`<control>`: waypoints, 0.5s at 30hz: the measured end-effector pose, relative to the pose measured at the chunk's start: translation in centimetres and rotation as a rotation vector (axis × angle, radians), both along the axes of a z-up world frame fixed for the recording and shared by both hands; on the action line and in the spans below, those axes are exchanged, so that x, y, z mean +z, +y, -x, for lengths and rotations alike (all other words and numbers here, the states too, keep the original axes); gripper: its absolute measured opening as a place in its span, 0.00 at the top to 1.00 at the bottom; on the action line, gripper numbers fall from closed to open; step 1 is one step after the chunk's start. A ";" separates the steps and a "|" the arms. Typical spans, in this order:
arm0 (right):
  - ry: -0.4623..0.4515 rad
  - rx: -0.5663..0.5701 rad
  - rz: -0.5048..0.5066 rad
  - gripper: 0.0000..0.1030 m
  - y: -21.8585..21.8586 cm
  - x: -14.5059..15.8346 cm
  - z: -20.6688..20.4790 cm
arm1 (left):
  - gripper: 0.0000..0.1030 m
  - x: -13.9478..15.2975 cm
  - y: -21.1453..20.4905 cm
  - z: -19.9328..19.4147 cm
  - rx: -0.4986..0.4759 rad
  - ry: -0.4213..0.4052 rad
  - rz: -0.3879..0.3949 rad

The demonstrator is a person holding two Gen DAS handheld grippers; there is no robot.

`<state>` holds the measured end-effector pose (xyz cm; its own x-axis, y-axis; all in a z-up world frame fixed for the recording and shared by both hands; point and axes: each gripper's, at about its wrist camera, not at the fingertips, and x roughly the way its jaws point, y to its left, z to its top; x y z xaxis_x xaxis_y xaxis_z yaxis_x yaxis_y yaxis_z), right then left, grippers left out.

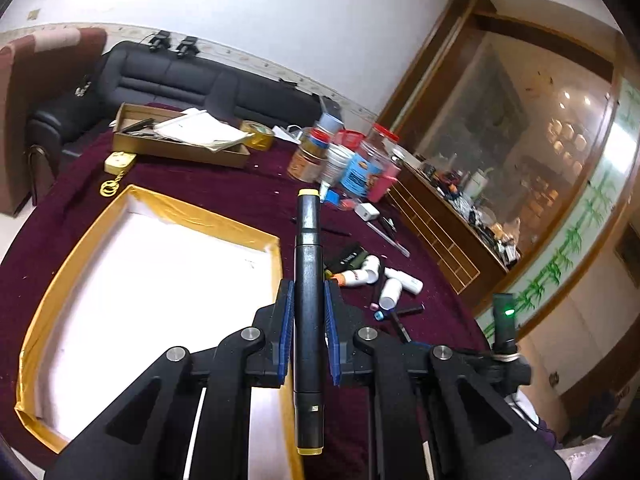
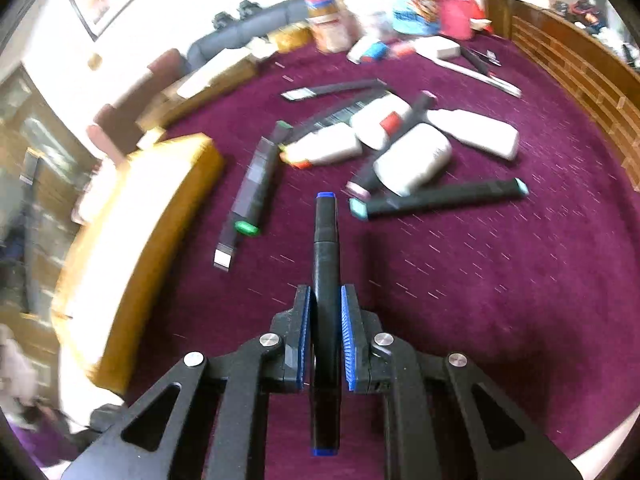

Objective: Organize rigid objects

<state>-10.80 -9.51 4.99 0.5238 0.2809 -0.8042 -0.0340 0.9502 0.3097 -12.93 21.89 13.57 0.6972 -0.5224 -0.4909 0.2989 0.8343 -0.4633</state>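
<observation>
Markers are what you hold in both claws. Your left claw (image 1: 308, 312) is clamped on a black marker with yellow end caps (image 1: 308, 280), its blue ribbed pads pressing the barrel near mid-length, above the edge of the gold-rimmed white tray (image 1: 52, 288). Your right claw (image 2: 326, 332) is closed on a black marker with blue caps (image 2: 326, 264), also gripped around the middle, above the maroon tabletop (image 2: 500, 300).

Expect both to handle alike: light, stiff plastic barrels, smooth and a bit slippery, so a mid-barrel grip across the flat sides should keep them from pivoting. They look sturdy, not fragile.

More wait on the cloth in the right wrist view: a green-capped marker (image 2: 256, 184), a teal-capped marker (image 2: 440, 198) and several white plastic bottles (image 2: 412, 164), rounded and smooth, likely to roll; take those across the body. The cloth is napped velvet, soft enough for the pads to get under a barrel. The tray looks rigid with raised walls.
</observation>
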 end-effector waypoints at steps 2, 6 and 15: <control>-0.028 0.038 -0.055 0.87 1.3 1.8 0.6 | 0.88 -0.1 0.6 -0.4 0.013 0.013 0.008; -0.016 0.114 -0.185 0.87 3.8 3.6 -2.0 | 0.88 -0.8 1.4 -2.5 0.034 0.053 0.008; 0.075 0.185 -0.285 0.87 14.1 2.8 -10.0 | 0.88 -4.6 0.6 -10.4 0.065 0.198 -0.041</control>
<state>-0.79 4.64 7.78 0.3855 0.5843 -0.7141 -0.1646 0.8051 0.5698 -2.58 22.47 8.99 0.6169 -0.4558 -0.6416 0.1503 0.8684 -0.4725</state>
